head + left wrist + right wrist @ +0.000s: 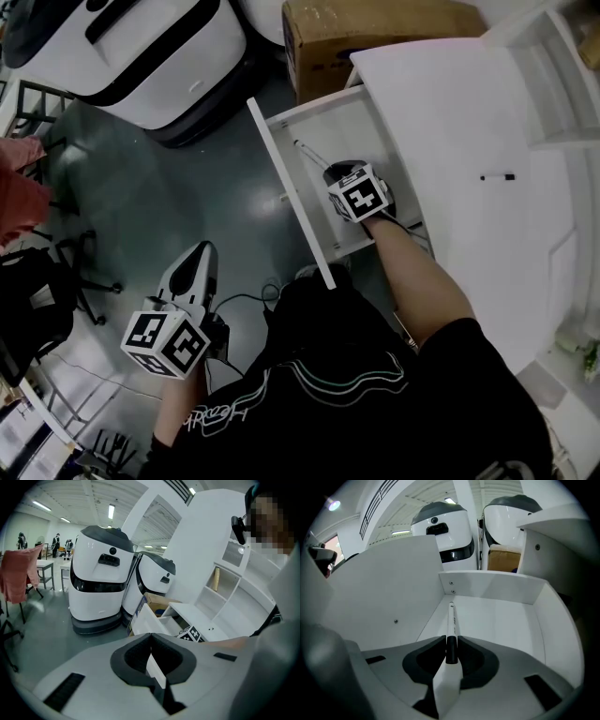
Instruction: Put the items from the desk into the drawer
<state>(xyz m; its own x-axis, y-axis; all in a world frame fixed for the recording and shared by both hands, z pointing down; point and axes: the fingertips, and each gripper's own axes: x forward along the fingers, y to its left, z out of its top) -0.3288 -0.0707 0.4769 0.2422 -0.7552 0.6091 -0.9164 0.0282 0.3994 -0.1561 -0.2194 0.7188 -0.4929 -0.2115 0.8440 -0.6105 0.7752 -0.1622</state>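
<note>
Logged white desk point(450, 103) at right of head view, with drawer point(323, 141) standing open at its left edge, bare apart from what follows. Found right gripper point(451, 641) low inside the drawer, jaws clamped on the black capped end of a white marker point(452, 618). Marker's long axis straight ahead of the jaws and in line with them, running beside the tall panel at the left of the right gripper view toward the back corner. Tip low over the drawer floor; contact with the floor not decidable from either view. Judged step: release, so only a parting of the jaws wanted, then a withdrawal back along that same axis to avoid dragging the barrel. Left gripper point(151, 634) well apart from the drawer, out over the room floor, jaws together on nothing. Noted one more small dark pen point(497, 176) on the desk, nearer the right gripper than the left; judged next in turn.
</note>
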